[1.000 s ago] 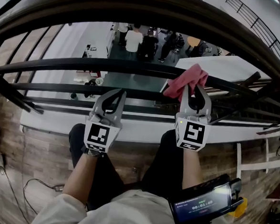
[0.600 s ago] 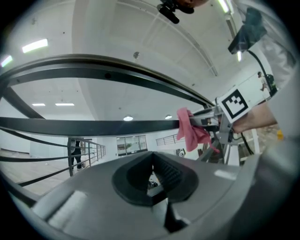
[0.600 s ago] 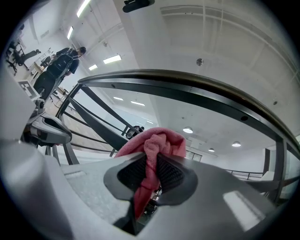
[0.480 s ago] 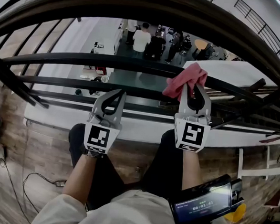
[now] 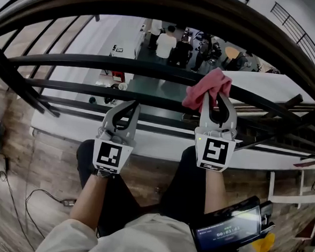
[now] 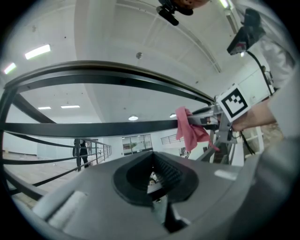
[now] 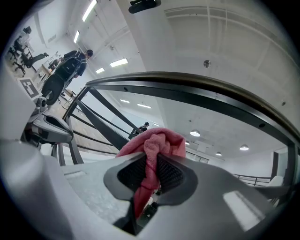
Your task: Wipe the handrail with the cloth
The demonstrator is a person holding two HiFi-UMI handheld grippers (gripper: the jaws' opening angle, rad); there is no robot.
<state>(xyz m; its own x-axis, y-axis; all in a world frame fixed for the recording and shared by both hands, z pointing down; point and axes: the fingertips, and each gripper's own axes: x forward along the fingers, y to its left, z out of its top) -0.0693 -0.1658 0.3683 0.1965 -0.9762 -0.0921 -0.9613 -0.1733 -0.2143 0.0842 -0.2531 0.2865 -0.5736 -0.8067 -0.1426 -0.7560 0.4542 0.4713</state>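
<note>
Right gripper clamped on pink cloth; cloth bunched against dark rail bar below top handrail. Left gripper jaws together, empty, near lower bars.

Bright even light from ceiling strips, heavy fisheye curvature, dark vignetted corners

Floor: wood planks, a cable lying loose.
Below: lower level, people standing (seen from above).
Ceiling: white, strip lights.
</note>
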